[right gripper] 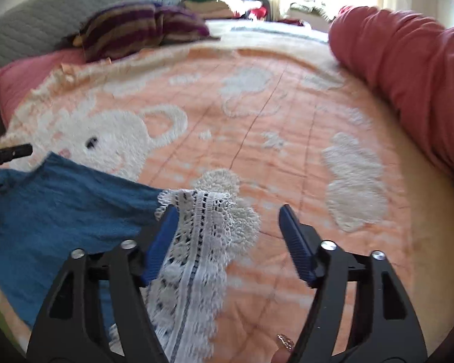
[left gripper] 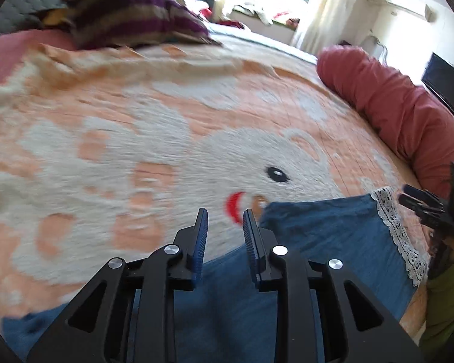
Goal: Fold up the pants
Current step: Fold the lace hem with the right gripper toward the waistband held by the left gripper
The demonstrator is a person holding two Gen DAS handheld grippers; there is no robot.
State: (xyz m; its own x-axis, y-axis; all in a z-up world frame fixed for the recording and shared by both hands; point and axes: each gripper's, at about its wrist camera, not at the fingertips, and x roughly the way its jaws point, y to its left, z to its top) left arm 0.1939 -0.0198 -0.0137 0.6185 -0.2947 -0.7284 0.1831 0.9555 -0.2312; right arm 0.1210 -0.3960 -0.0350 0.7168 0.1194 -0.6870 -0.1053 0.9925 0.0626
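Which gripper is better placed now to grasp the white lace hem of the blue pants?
Probably right: the right gripper stands open with the white lace hem between its fingers. The left gripper hangs over plain blue fabric.

orange bunny blanket (right gripper: 257, 139) | striped cushion (left gripper: 136, 15) | red bolster (right gripper: 408, 66) | grey quilt (right gripper: 60, 12)

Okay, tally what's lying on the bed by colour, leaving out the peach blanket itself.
Blue: 1, the lace-trimmed pants
Red: 1, the rolled quilt
Pink: 1, the pillow
Purple-striped: 1, the knitted bundle
Total: 4
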